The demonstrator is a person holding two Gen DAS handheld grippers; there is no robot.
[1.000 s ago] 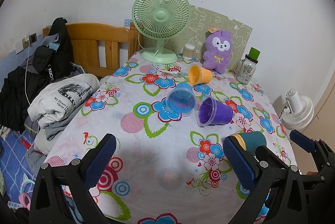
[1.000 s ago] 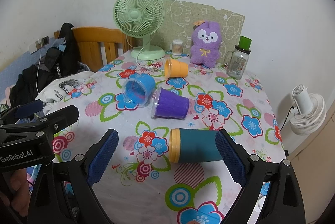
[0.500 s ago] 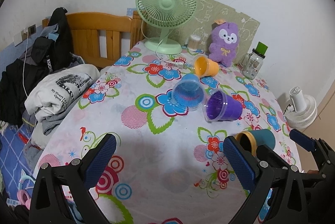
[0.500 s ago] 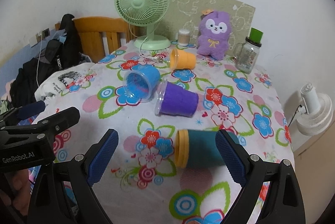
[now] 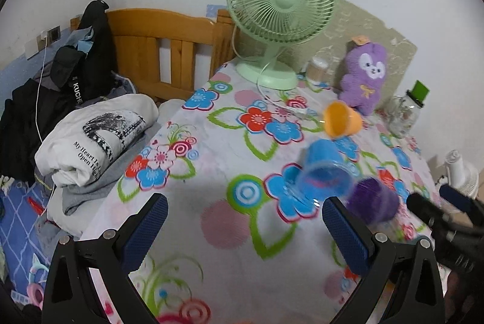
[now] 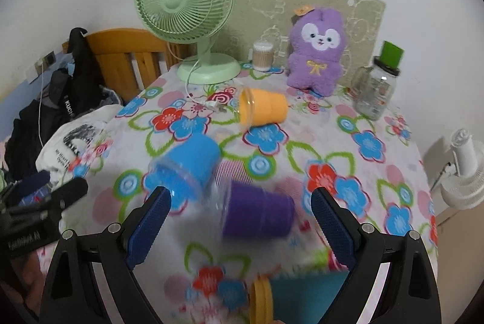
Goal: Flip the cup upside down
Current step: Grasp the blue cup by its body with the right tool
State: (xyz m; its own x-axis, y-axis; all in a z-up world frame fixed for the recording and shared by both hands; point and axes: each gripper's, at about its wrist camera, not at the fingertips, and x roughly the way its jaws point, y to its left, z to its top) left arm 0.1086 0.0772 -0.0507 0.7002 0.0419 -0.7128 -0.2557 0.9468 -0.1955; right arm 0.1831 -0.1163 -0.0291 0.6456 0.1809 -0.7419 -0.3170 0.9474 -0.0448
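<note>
Several cups lie on their sides on the floral tablecloth [image 6: 375,172]. A purple cup [image 6: 257,213] lies between my right gripper's fingers, a little ahead of them; it also shows in the left wrist view [image 5: 373,200]. A blue cup [image 6: 187,166] lies to its left, also in the left wrist view [image 5: 323,172]. An orange cup [image 6: 263,109] lies further back, also in the left wrist view [image 5: 341,119]. A teal cup with a yellow rim [image 6: 290,296] lies under the right gripper. My right gripper [image 6: 239,230] is open and empty. My left gripper [image 5: 242,236] is open and empty over the tablecloth, left of the cups.
A green fan [image 6: 187,3], a purple plush toy [image 6: 317,51], a cotton-swab jar [image 6: 262,56] and a glass jar with a green lid [image 6: 376,87] stand at the back. Folded clothes [image 5: 96,136] and a wooden headboard [image 5: 169,48] are left of the table. A white fan [image 6: 462,172] stands at right.
Both grippers have moved forward over the table. The cups now appear nearer, and the teal cup has slid to the bottom of the right view. Both grippers stay open.
</note>
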